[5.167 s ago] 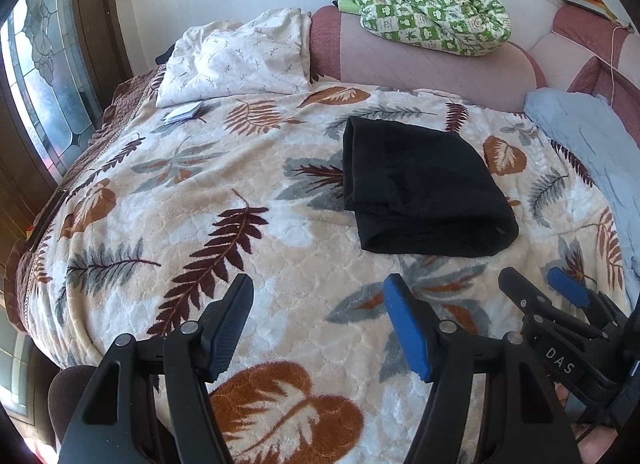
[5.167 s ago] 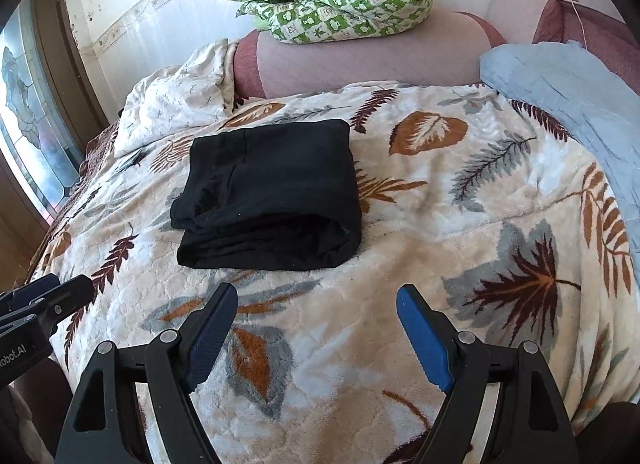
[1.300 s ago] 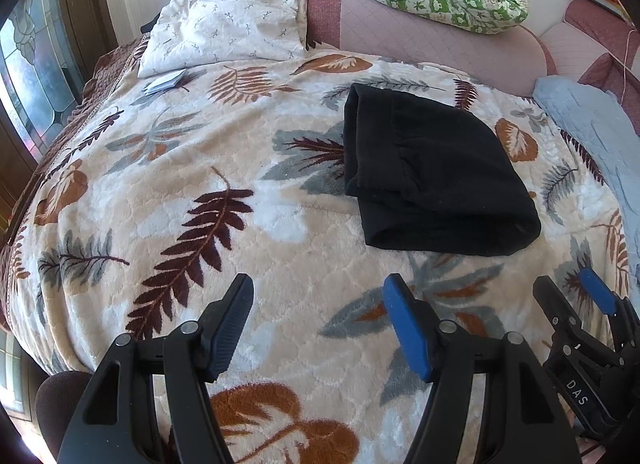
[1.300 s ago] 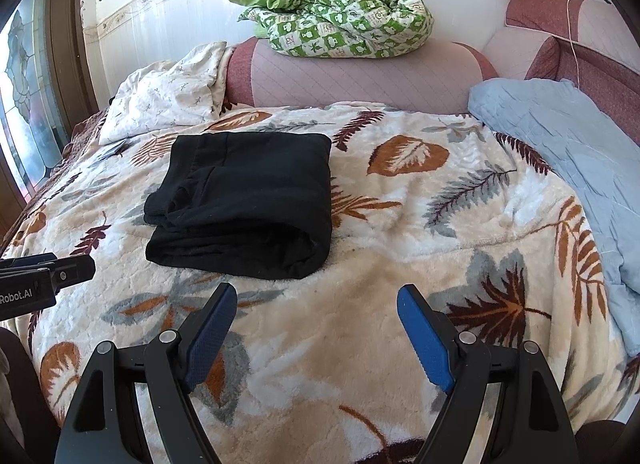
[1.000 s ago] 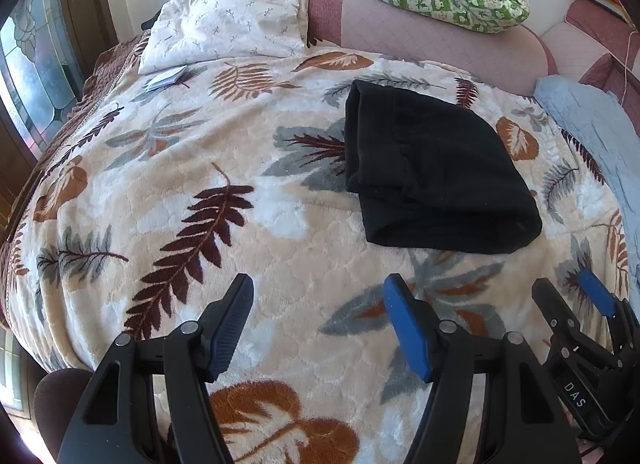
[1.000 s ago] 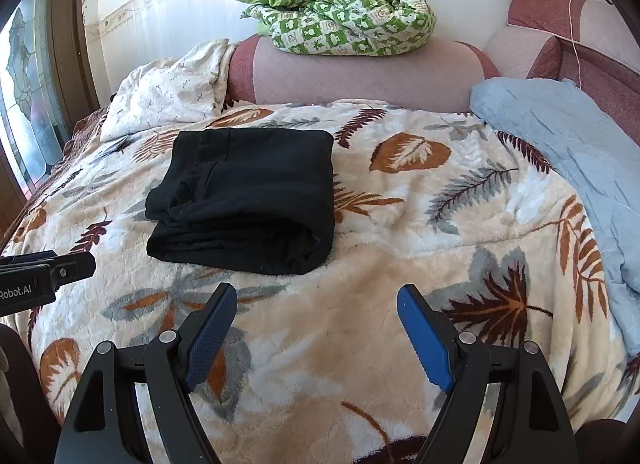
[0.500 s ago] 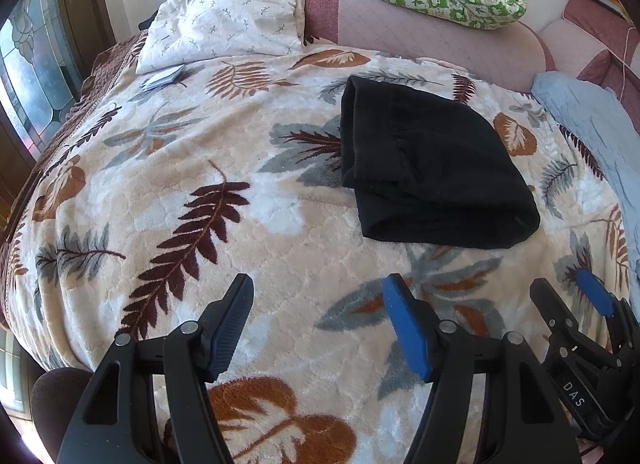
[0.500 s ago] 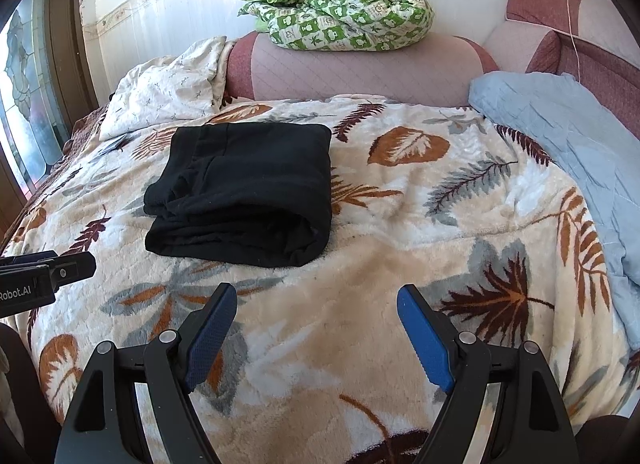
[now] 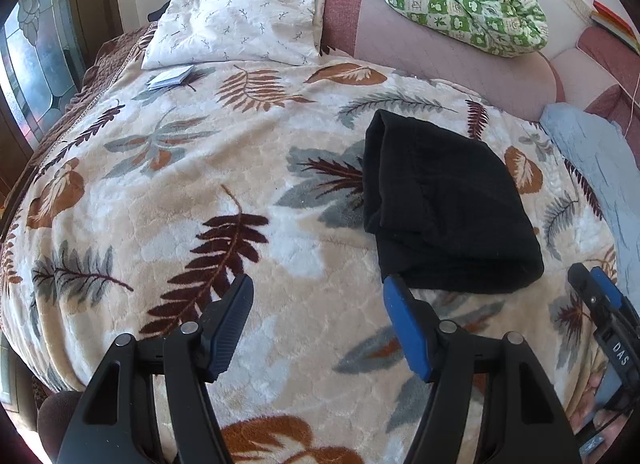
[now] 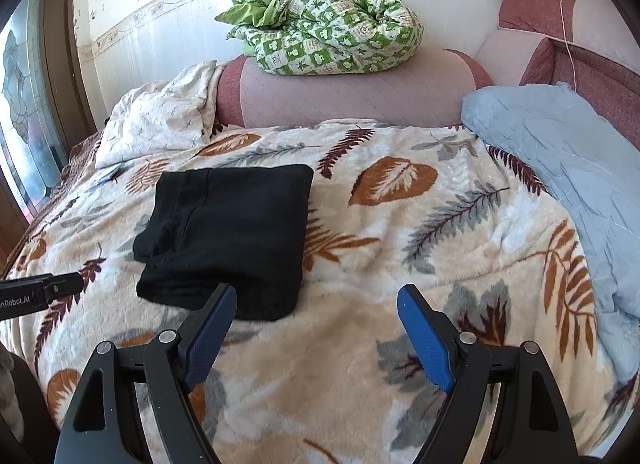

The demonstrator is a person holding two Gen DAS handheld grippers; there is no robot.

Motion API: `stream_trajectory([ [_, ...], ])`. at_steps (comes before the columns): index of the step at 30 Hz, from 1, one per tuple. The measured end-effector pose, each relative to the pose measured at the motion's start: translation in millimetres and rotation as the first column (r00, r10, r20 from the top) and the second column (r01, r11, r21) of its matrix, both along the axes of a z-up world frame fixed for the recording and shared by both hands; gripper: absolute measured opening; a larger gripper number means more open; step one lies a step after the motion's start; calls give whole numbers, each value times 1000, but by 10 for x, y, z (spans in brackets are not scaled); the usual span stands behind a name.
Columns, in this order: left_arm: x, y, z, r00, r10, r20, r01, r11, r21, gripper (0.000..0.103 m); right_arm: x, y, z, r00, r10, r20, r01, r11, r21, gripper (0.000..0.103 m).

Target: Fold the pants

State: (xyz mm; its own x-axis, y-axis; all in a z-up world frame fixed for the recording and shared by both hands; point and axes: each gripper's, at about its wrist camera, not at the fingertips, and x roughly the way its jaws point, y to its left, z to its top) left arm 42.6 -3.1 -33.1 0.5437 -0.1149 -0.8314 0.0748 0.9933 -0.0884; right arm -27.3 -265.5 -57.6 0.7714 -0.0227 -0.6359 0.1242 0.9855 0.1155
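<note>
Black and folded into a thick rectangle, the pants [image 10: 228,236] lie flat on the leaf-print blanket [image 10: 400,264] just ahead of my claws, touched by neither. My right gripper [image 10: 316,328] stands wide with nothing between its blue pads; the pants' near folded edge sits just beyond its left finger [image 10: 212,328], and bare blanket runs ahead and to the right as far as the light blue quilt [image 10: 568,184]. My left gripper [image 9: 318,320] is also spread and holds nothing; the pants' near corner lies just past its right finger [image 9: 404,328], with a broad stretch of open blanket ahead and to the left, out to the white pillow [image 9: 240,20] and a small booklet [image 9: 172,78]. Beyond the pants' far edge rises the pink headboard [image 10: 352,92], a green checked duvet [image 10: 324,24] heaped on top.
</note>
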Motion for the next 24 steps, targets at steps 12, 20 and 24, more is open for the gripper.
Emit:
stream_trajectory([
  [12,614,-411,-336,987,-132,-91,112,973,-199,67,1112,-634,-354,993,72,-97,-3,816,578,88],
  [20,753,-556,-597,985,-129,-119,98,966,-239,75,1442,-542,-548,981,127,-144,-22,818,575,88],
  [24,794,-522,-663,985,-124,-121,87,958,-275,80,1579,-520,-629,976,146,-159,-25,807,590,88],
])
